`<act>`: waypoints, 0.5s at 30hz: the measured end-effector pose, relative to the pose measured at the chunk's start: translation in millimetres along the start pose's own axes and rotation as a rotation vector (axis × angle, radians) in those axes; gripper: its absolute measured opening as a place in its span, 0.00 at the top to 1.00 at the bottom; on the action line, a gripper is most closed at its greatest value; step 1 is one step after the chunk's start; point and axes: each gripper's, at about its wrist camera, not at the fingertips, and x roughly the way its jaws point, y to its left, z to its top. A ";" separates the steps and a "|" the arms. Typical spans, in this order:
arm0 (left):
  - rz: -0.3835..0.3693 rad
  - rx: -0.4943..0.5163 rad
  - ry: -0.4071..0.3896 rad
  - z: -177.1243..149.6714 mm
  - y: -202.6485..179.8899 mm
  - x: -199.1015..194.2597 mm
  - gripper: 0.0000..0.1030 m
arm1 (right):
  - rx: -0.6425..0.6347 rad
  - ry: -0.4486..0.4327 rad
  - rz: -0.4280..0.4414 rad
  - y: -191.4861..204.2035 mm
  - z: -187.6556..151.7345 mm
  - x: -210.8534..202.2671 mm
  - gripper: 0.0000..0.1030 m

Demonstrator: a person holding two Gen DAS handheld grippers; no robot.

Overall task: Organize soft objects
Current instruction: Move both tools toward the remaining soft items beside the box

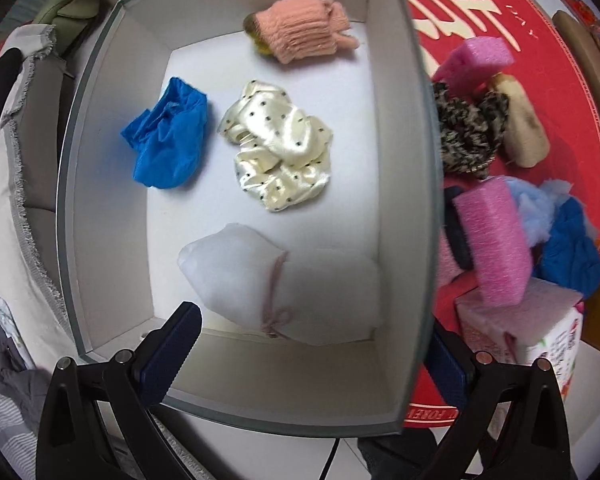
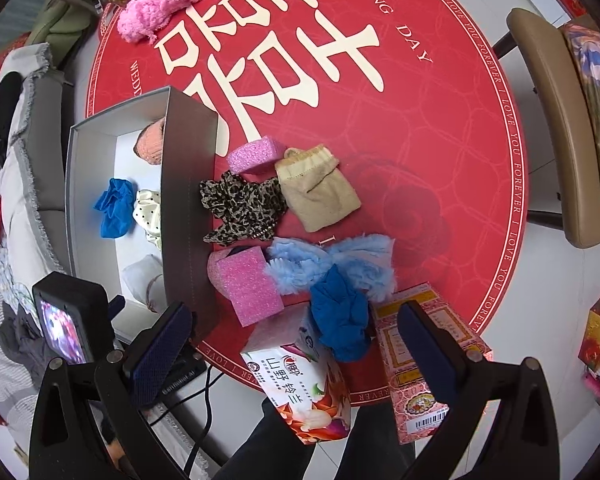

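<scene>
A grey box (image 1: 424, 184) holds a pink knit piece (image 1: 300, 32), a blue crumpled cloth (image 1: 166, 136), a cream dotted satin scrunchie (image 1: 280, 148) and a white pouch (image 1: 268, 284). My left gripper (image 1: 312, 356) is open and empty, hovering over the box's near wall. My right gripper (image 2: 296, 340) is open and empty above a tissue pack (image 2: 300, 380) with a blue cloth (image 2: 340, 316) on it. On the red mat lie two pink sponges (image 2: 248, 280), a leopard scrunchie (image 2: 244, 208), a beige pouch (image 2: 320, 192) and a light blue fluffy piece (image 2: 340, 260).
A red patterned carton (image 2: 416, 360) lies beside the tissue pack. A pink fluffy piece (image 2: 164, 0) sits at the mat's far edge. A tan chair (image 2: 556, 120) stands at the right. A sofa with clothes (image 2: 20, 160) is left of the box. The box (image 2: 188, 200) stands left of the pile.
</scene>
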 end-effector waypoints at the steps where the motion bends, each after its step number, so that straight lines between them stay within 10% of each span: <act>1: 0.005 -0.002 0.007 0.0 3.5 2.8 0.00 | 0.001 0.002 -0.001 -0.9 -0.4 0.7 0.00; 15: 0.059 -0.028 0.005 2.5 28.9 13.9 0.00 | -0.038 0.160 -0.037 -13.9 1.1 44.2 0.00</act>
